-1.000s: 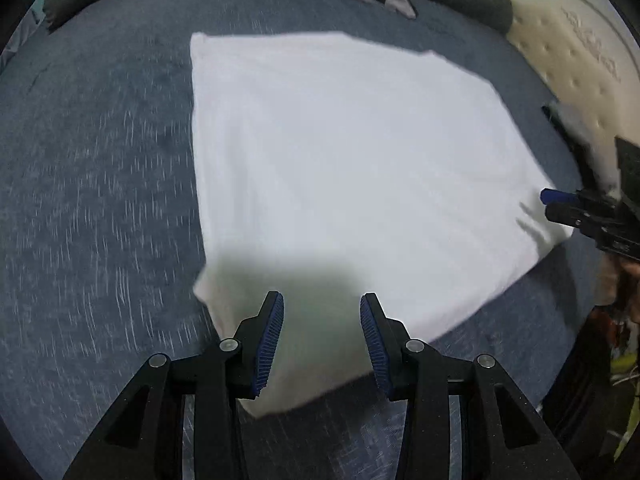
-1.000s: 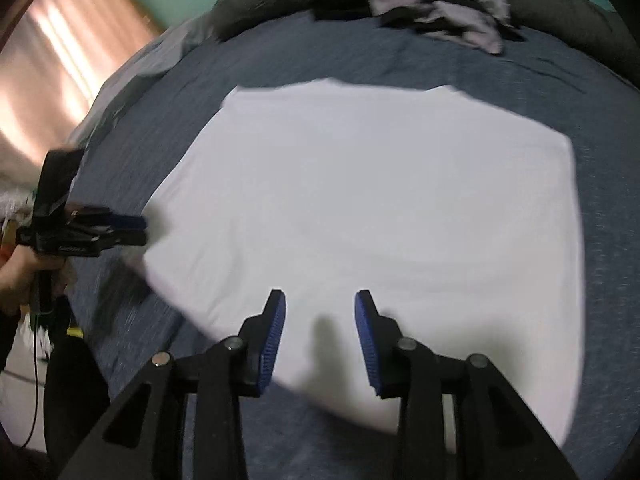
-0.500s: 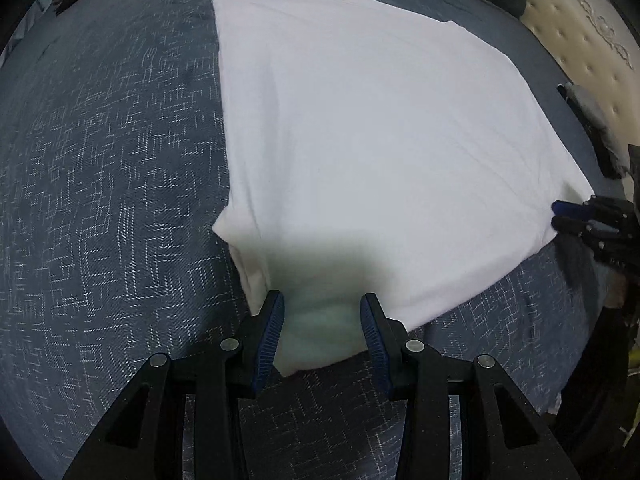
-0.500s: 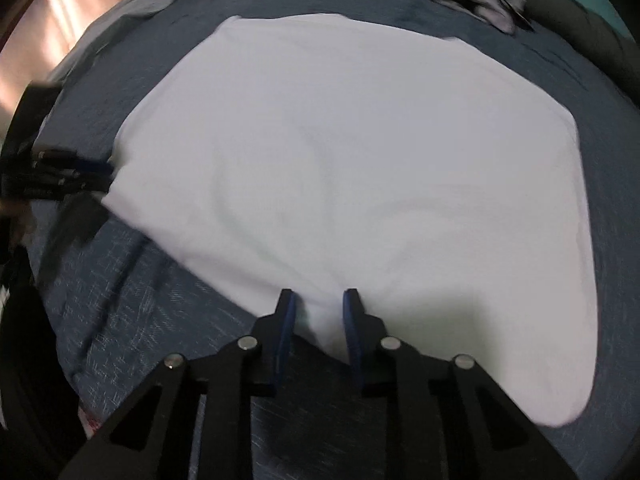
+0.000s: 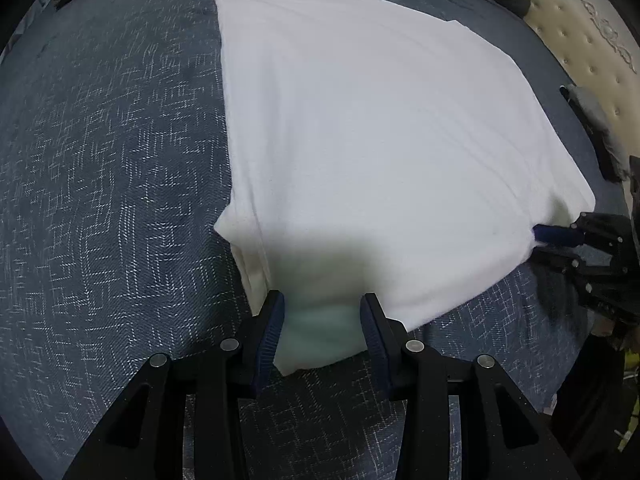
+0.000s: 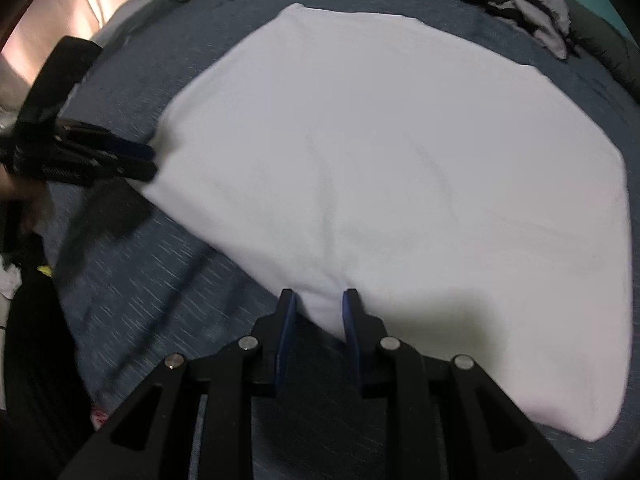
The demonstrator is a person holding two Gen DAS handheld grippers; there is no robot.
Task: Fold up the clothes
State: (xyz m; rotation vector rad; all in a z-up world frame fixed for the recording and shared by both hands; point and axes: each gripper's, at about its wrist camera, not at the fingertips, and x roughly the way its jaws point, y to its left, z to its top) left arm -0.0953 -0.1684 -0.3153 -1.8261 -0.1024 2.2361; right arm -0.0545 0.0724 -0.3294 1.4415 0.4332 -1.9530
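The white garment (image 5: 384,152) is laid flat on the dark blue patterned bedcover (image 5: 104,184), folded to a broad rectangle, and both grippers are placed at its near edge.

The left gripper (image 5: 322,330) is seen with its jaws spread. One corner of the garment lies between the two blue pads, and the cloth reaches the left pad, but a small gap is seen at the right pad. No pinch is seen there. Beside this corner the folded layers of the cloth are visible as stacked edges.

The right gripper (image 6: 317,326) has its jaws narrow. The other near corner of the garment is between them, and the pads are close on both sides of the cloth. If the pads already press it cannot be told, because this view is a little blurred. In the left wrist view this gripper (image 5: 540,240) is seen from the side at the right corner of the garment.

Further away, a heap of grey and dark clothes (image 6: 516,4) is lying at the far side of the bedcover, well apart from the garment. A beige quilted mattress (image 5: 592,52) is seen beyond the right edge of the bedcover.
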